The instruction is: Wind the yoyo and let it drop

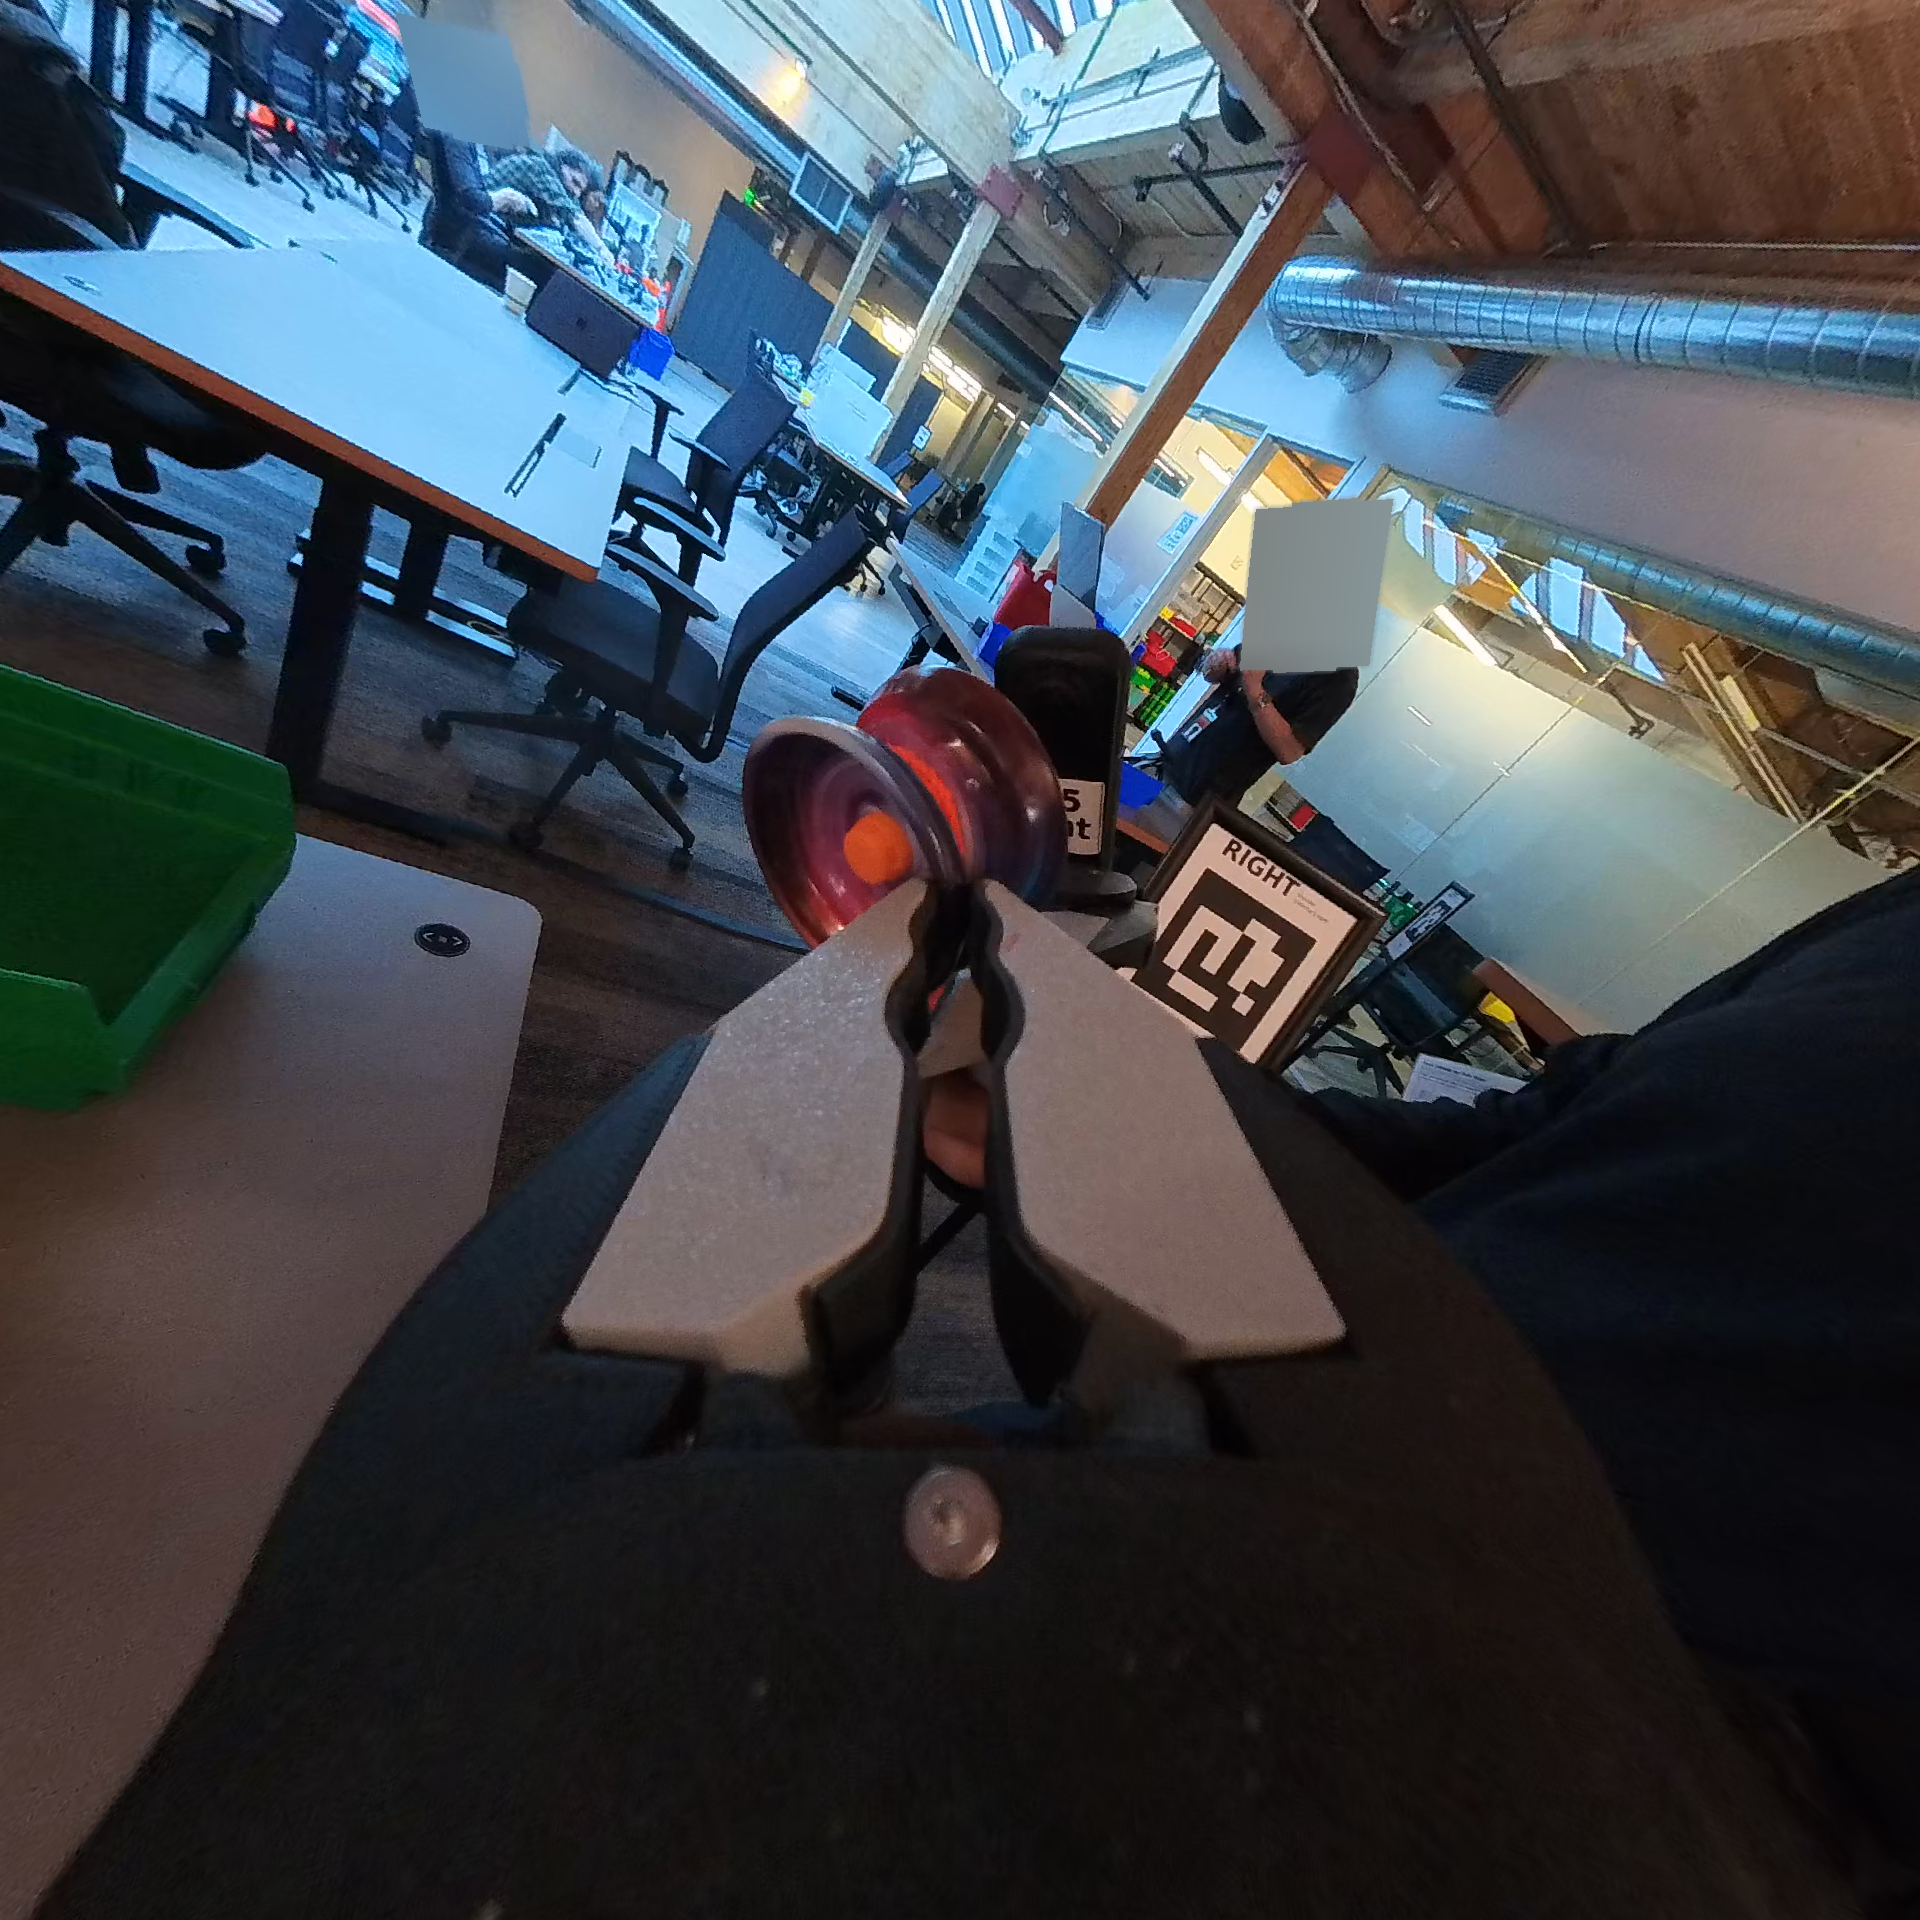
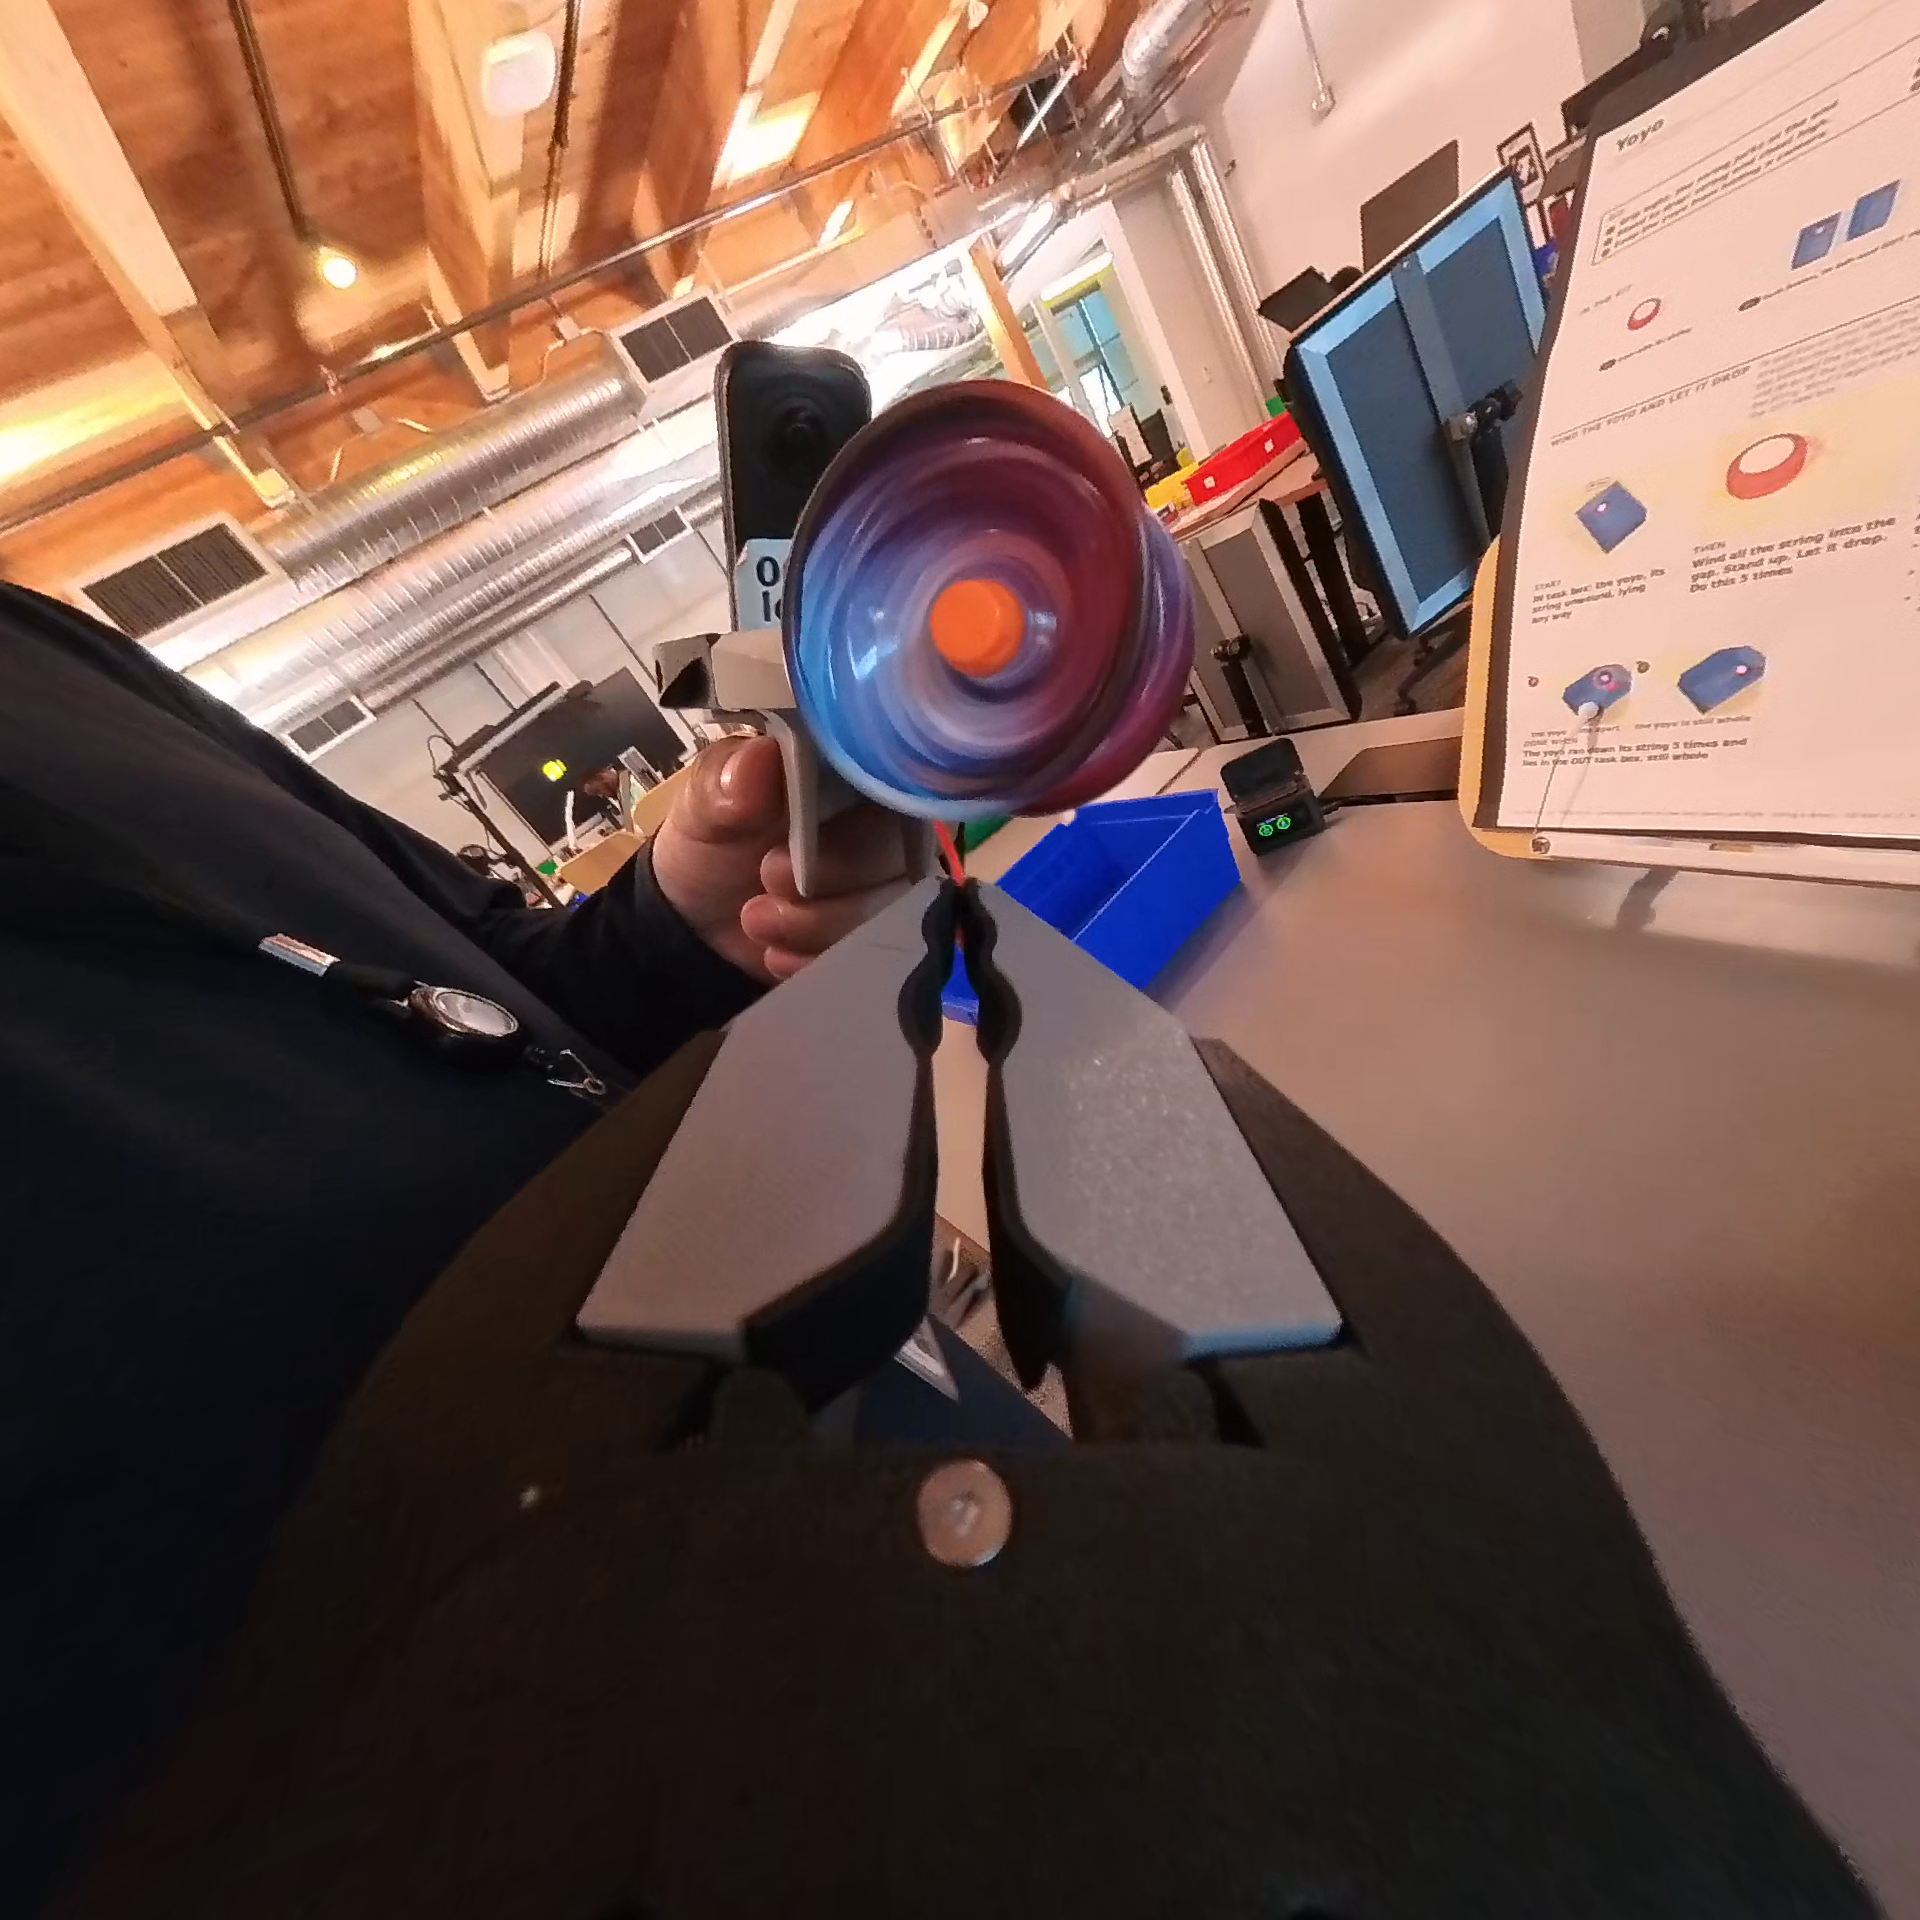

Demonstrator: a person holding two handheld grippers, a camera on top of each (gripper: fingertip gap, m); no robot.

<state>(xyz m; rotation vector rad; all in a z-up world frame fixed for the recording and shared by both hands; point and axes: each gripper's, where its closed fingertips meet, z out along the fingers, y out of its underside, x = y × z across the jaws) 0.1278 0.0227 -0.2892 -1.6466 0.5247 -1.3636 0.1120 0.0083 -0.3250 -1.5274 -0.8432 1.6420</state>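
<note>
The yoyo is purple and red with an orange hub and hangs in the air right at my left gripper's tips. That gripper is shut, and a bit of red string shows between its pads. In the right wrist view the yoyo looks blurred, as if spinning. The red string runs from its underside into my right gripper, which is shut on it. A hand holds the left gripper behind the yoyo, and its fingertips are hidden there.
A green bin stands on the grey table at the left. A blue bin, a small black device and an instruction sheet on a board stand on the table. Office chairs and desks are beyond. My two grippers' fingertips are within a few centimetres of each other.
</note>
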